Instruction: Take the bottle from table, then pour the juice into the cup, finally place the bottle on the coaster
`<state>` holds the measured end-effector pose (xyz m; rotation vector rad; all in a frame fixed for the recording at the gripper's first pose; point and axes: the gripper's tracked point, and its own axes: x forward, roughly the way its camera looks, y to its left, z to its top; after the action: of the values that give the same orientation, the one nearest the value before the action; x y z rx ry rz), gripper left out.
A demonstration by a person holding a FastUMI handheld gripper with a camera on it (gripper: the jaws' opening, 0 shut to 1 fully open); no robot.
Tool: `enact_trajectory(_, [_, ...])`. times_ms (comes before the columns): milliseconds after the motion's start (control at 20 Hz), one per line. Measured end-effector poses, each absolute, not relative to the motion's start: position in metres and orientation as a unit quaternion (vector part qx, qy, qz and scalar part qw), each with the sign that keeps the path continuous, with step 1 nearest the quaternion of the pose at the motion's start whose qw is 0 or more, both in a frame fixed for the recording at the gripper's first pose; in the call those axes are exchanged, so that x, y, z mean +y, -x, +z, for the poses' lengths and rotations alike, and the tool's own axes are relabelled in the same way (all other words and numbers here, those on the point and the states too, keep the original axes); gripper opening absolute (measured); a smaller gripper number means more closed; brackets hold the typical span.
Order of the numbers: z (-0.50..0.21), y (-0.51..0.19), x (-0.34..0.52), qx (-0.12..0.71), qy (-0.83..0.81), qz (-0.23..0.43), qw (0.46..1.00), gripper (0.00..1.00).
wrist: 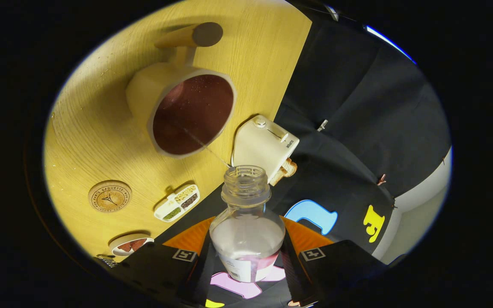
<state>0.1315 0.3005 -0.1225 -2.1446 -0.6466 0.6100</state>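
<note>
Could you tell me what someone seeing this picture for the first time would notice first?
First, the clear bottle, open-mouthed and tilted, clamped between the fingers of the gripper, with a thin stream running from its mouth into the cup beyond. That pale, long-handled cup stands on the yellow wooden table and looks dark inside. A round coaster lies bare nearer the fingers, and a white toaster sits just past the bottle's mouth.

Clear glossy plastic bottle (247, 222), matt wood-grain table (92, 128), smooth cup (182, 111) with wooden handle, cloth wall.
</note>
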Motion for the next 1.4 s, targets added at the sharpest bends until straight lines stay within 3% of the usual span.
enact_trajectory(400, [-0.135, -0.128, 0.282, -0.186, 0.822, 0.248, 0.478, 0.73])
enact_trajectory(950, [-0.090, -0.101, 0.245, -0.050, 0.686, 0.237, 0.686, 0.73])
enact_trajectory(1400, [-0.071, -0.103, 0.181, 0.124, 0.439, 0.213, 0.864, 0.74])
